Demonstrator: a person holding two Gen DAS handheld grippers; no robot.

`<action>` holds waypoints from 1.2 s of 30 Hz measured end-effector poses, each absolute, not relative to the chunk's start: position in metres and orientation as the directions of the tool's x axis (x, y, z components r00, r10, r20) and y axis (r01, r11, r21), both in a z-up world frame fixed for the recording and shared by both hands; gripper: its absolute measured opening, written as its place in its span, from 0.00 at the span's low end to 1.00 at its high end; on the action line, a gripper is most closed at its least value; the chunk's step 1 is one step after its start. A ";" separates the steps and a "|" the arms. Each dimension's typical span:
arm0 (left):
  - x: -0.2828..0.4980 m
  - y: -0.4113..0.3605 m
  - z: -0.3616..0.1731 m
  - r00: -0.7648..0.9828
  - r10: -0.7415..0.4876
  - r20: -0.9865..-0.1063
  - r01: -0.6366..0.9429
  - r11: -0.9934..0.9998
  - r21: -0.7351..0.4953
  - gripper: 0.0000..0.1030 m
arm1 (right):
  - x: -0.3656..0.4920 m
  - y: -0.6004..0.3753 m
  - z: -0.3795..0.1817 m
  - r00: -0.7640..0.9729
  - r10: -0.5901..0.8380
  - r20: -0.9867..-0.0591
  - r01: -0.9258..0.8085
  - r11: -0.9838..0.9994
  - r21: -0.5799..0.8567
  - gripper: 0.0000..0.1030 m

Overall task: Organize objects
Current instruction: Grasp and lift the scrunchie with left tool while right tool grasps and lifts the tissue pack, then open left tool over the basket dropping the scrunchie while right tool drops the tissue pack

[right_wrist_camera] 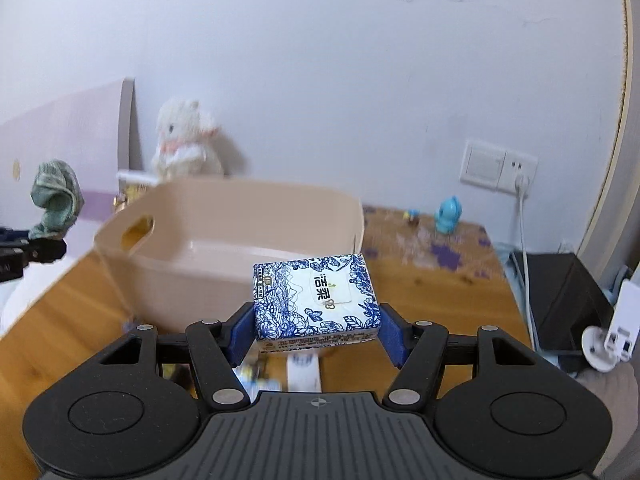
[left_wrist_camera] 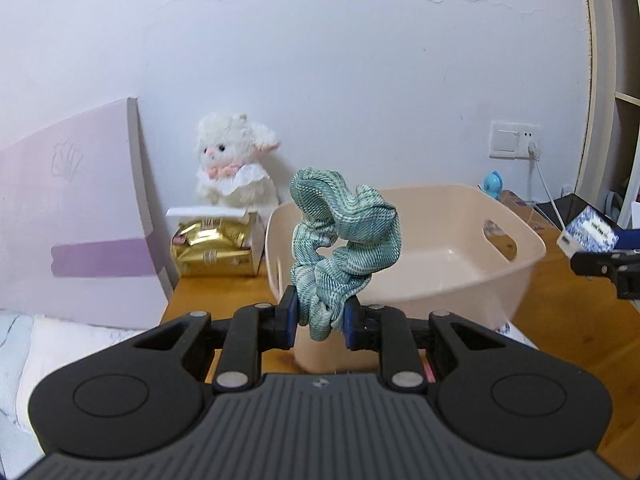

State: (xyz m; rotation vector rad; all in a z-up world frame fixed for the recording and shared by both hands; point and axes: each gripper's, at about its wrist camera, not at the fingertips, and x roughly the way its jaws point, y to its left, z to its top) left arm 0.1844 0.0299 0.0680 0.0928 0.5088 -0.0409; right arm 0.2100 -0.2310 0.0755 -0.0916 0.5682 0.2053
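Two hand-held grippers appear above a wooden tabletop (left_wrist_camera: 580, 320), each carrying one item. The left gripper (left_wrist_camera: 320, 320) has its blue pads pressed together on the lower folds of a teal scrunchie (left_wrist_camera: 340, 240), which stands up above the fingers in front of the pale pink basket (left_wrist_camera: 460, 280). In the right wrist view the same scrunchie (right_wrist_camera: 56, 196) shows at the far left, clear of the basket's left handle slot. The right gripper (right_wrist_camera: 316, 332) pinches a blue-and-white floral tissue pack (right_wrist_camera: 316, 296) across its width, the pads bearing on its two short sides; the pack sits level, just nearer than the basket's (right_wrist_camera: 224, 272) near wall. In the left wrist view this pack (left_wrist_camera: 588, 236) appears at the right edge, beyond the basket's right rim. The basket interior that can be seen holds nothing. Behind the basket, against the wall, a white plush toy (left_wrist_camera: 236, 160) sits over a gold packet (left_wrist_camera: 212, 252). A small blue figurine (right_wrist_camera: 450, 214) stands far right, near the wall socket (right_wrist_camera: 516, 168).
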 end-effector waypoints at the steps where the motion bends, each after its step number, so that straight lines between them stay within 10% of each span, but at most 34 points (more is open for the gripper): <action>1: 0.194 0.027 0.069 0.870 -0.017 -0.493 0.065 0.995 0.080 0.23 | 0.216 -0.230 0.079 0.826 0.169 -0.537 -0.217 0.976 -0.027 0.59; 23: 0.335 -0.001 -0.001 0.640 0.025 -0.768 0.054 0.996 0.077 0.25 | 0.346 -0.173 0.028 0.634 0.144 -0.760 -0.292 0.954 -0.063 0.59; 36: 0.313 -0.003 0.031 0.731 0.005 -0.683 0.065 0.995 0.077 0.89 | 0.324 -0.167 0.046 0.677 0.130 -0.725 -0.306 0.945 -0.116 0.86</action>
